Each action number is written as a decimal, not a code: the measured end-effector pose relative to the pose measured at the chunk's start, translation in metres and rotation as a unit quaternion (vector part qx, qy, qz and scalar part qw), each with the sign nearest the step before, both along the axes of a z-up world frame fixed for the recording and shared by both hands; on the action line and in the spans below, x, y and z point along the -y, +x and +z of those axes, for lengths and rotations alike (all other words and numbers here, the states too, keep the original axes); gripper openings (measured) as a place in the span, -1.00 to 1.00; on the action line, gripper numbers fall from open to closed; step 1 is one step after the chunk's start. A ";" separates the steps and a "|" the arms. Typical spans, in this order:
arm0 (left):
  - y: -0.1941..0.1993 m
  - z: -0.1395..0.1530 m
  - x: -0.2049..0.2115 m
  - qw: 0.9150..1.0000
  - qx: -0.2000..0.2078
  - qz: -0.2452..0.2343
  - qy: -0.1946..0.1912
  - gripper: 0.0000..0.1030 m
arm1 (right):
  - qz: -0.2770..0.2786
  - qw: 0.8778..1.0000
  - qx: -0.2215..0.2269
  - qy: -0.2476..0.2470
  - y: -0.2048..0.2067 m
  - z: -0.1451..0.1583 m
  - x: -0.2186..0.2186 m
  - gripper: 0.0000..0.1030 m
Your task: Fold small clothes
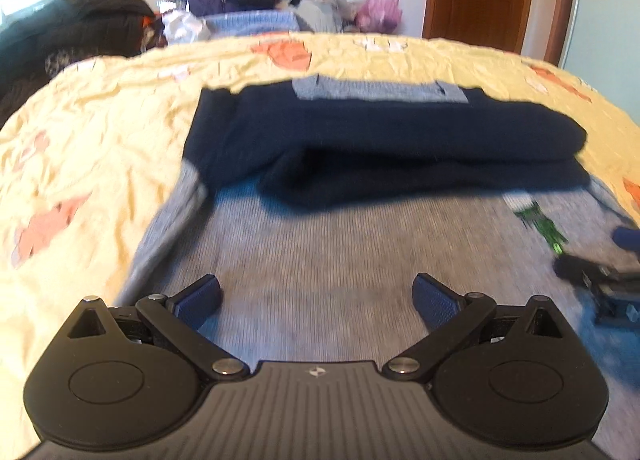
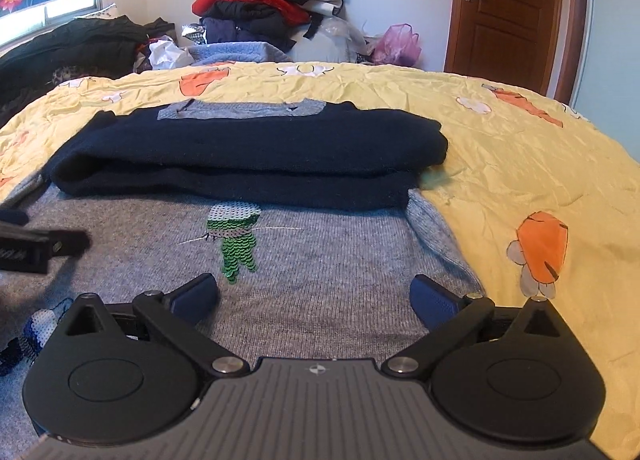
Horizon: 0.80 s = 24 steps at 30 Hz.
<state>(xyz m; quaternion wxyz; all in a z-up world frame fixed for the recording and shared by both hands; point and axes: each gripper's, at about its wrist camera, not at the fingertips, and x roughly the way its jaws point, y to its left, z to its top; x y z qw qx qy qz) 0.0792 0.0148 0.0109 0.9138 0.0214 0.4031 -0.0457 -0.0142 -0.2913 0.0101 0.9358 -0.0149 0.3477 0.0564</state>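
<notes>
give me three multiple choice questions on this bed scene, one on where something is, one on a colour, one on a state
1. Where do the folded navy sleeves lie?
A. across the sweater's upper part
B. on the floor
C. on the clothes pile

2. What colour is the sequin figure on the grey sweater?
A. red
B. green
C. yellow

3. How does the right gripper stand?
A. shut on the sweater
B. shut on nothing
C. open, nothing between its pads

Answers:
1 A: the navy band crosses the sweater beyond the grey front, on the yellow bedsheet.
2 B: the sequins shine green in the right wrist view.
3 C: its blue pads stand far apart over the grey knit, gripping no fabric.
</notes>
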 end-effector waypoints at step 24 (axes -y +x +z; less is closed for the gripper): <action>-0.036 -0.010 -0.004 0.999 0.050 -0.007 -0.001 1.00 | 0.000 1.000 0.000 -0.003 -0.056 0.003 0.001 1.00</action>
